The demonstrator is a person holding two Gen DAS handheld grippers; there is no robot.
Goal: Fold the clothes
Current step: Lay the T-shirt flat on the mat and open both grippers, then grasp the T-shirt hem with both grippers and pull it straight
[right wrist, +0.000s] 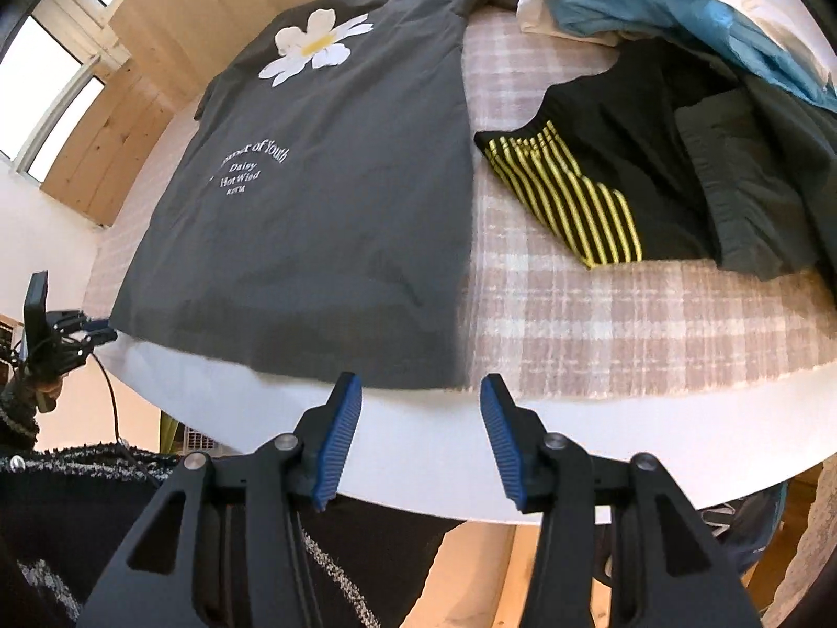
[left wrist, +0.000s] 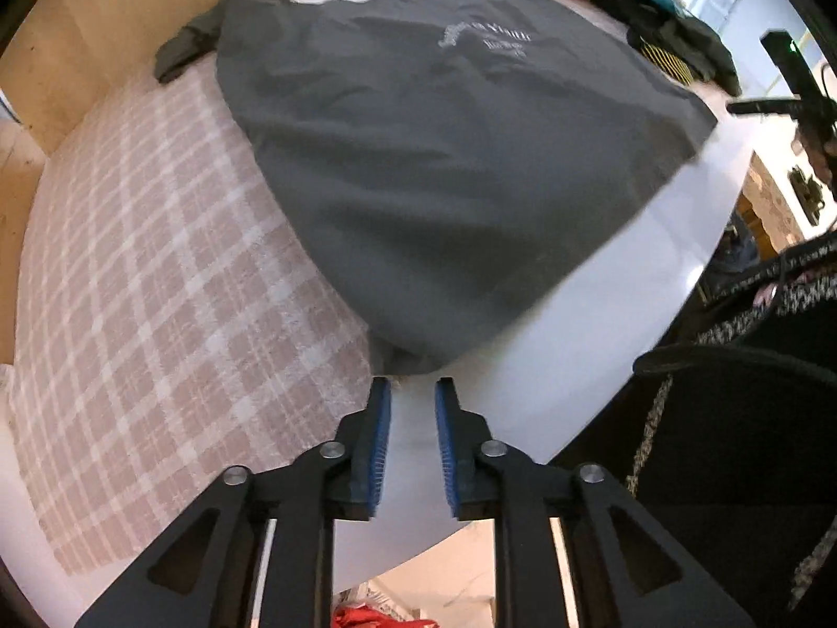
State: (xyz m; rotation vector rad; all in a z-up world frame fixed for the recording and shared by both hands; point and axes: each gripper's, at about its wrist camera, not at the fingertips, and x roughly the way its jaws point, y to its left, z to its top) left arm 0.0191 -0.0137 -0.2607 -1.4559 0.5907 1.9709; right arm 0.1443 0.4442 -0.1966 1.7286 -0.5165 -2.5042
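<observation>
A: We locate the grey daisy T-shirt (right wrist: 314, 199) flat on the checked bedcover (right wrist: 601, 324), hem at the near edge. Both claws stand open and empty.

B: We judge the hem grasp pending: left gripper (left wrist: 411, 392) and right gripper (right wrist: 421, 392) each need a corner. Only our right view shows the striped black garment (right wrist: 586, 199).

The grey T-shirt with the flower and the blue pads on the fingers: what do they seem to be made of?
The grey T-shirt looks like a soft matte knit, probably cotton: it lies limp with small creases and has no shine. Its flower and lettering look printed on. The blue pads look like ribbed rubber or soft plastic, judging by their fine parallel ridges; the exact material cannot be told.
</observation>
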